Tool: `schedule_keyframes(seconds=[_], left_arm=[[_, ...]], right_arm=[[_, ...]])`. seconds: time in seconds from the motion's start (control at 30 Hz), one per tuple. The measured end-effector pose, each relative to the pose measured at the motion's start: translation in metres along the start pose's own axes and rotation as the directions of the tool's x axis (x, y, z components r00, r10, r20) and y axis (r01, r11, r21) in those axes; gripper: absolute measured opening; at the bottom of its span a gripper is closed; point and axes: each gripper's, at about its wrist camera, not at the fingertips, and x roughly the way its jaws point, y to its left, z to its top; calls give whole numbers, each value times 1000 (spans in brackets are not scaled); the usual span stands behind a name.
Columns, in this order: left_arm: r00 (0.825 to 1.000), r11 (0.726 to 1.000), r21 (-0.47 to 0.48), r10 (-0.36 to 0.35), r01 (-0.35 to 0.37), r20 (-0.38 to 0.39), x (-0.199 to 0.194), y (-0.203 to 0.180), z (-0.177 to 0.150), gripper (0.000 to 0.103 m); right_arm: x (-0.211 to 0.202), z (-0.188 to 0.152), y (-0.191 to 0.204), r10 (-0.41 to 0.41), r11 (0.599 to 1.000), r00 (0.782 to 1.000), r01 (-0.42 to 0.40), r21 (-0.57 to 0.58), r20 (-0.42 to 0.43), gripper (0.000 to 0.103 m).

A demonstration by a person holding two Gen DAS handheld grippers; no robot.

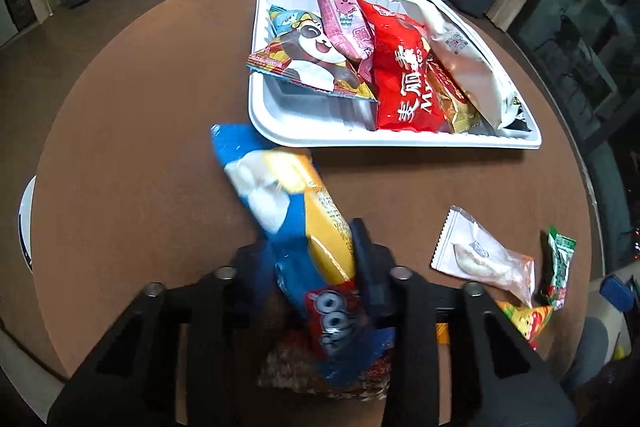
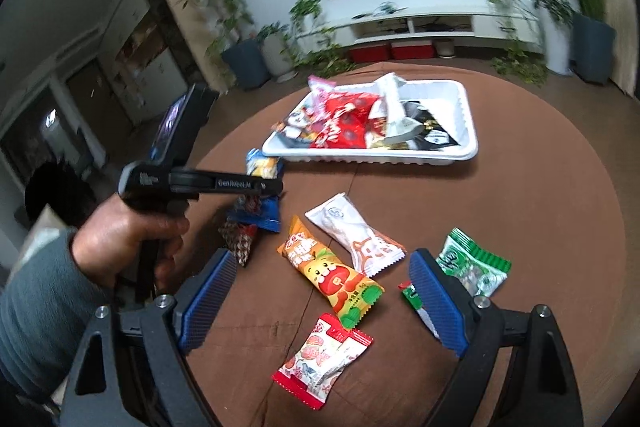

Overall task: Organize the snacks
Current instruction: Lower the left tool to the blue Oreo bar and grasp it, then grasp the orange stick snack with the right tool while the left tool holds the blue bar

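Gripping blue snack packet (image 1: 280, 211) | left gripper (image 1: 316, 287) fingers clamped | long axis toward tray (image 1: 320, 135) | right gripper (image 2: 320, 291) fingers apart

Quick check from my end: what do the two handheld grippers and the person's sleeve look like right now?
The left gripper is a black pistol-grip tool with white GenRobot.AI lettering along its side and a phone-like screen mounted on its back. The right gripper has a black frame with silver bolts and blue ribbed pads. The hand on the left tool comes out of a grey-blue knit sleeve.
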Motion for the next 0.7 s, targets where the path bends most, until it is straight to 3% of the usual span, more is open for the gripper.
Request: schedule_keyframes(seconds=[0.17,0.33,0.53,0.7], left_arm=[[1000,1000,3,-23,23,5,-9,17,-11,30],[999,999,8,-50,50,16,-19,29,-20,30],[992,994,-16,-107,108,69,-48,49,-29,30],[984,987,-41,-154,158,92,-62,63,-40,29]], right_arm=[[19,8,15,14,986,996,-29,-166,-92,89],[53,12,28,-15,950,972,-59,-306,-234,78],[82,13,35,-7,916,937,-134,-377,-348,59],[96,15,39,-39,901,914,-143,-410,-404,55]])
